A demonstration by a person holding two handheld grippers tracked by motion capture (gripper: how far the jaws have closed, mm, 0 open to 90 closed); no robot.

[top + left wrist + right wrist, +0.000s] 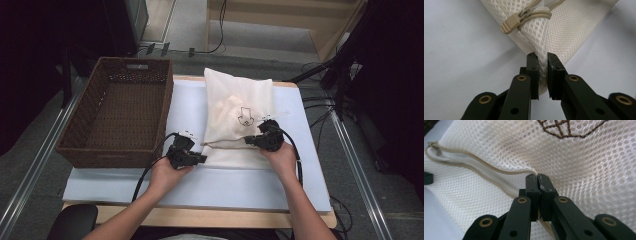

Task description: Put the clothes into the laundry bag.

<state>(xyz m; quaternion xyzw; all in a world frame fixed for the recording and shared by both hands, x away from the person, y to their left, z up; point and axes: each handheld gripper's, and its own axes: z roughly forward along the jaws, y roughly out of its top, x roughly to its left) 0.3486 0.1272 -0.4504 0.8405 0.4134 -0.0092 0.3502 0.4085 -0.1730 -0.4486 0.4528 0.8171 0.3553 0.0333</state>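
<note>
High view shows our mesh laundry bag (239,112) flat on the counter (210,185), its zipper (225,144) running crosswise between our hands: left gripper (192,159) clamps the corner by the slider, right gripper (255,141) pinches the zipper's far end.

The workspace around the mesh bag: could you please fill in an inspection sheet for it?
Surface: pale mat on a wooden table.
Job's things: white mesh bag lying flat, zip pull at its corner; brown wicker basket beside it, empty.
Clutter: nothing seen.
Grippers: left gripper shut on the bag's corner; right gripper shut on the bag at the zip.
Cables: one trails from each gripper.
Surroundings: grey floor, black stands.
</note>
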